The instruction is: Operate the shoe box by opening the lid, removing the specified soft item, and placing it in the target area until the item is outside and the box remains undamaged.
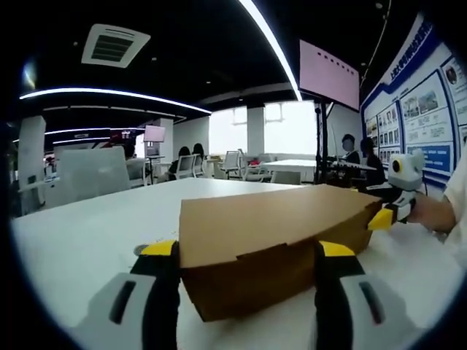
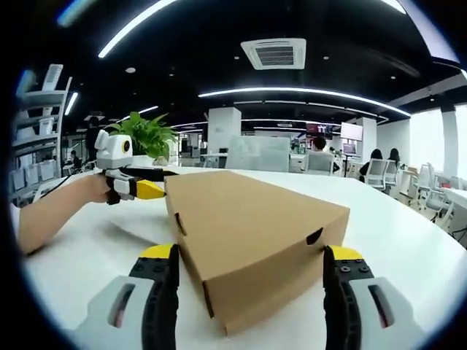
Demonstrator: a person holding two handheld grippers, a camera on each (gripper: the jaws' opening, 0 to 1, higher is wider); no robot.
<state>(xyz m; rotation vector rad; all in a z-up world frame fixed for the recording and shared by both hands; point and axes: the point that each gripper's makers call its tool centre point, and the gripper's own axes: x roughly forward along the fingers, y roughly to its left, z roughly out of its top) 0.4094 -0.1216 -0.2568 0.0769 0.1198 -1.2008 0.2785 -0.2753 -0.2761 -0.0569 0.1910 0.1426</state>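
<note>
Through the left gripper view I see my left gripper (image 1: pixel 249 251) spread wide, its yellow-tipped jaws standing on either side of one end of the shoe box (image 1: pixel 273 237) — they flank the cardboard without clamping it, and whether they touch its sides I cannot tell. The box is plain brown cardboard, lid closed, lying on the white desk (image 1: pixel 87 233) close to the near edge in this view. At its far right end the right gripper (image 1: pixel 390 211) comes in, a hand (image 1: pixel 430 213) behind it, its yellow tip just beside the box's far corner.

In the right gripper view the same box (image 2: pixel 255 233) lies lengthwise ahead of me, with a small dark notch on its right face. My right gripper (image 2: pixel 249 255) is likewise wide open, one jaw on each side of the near end, holding nothing. At the far left corner of the box the left gripper (image 2: pixel 135 188) reaches in, held by a hand (image 2: pixel 91 189) and forearm. Behind it stands a green potted plant (image 2: pixel 146 135) near the desk's (image 2: pixel 394 219) far edge.
</note>
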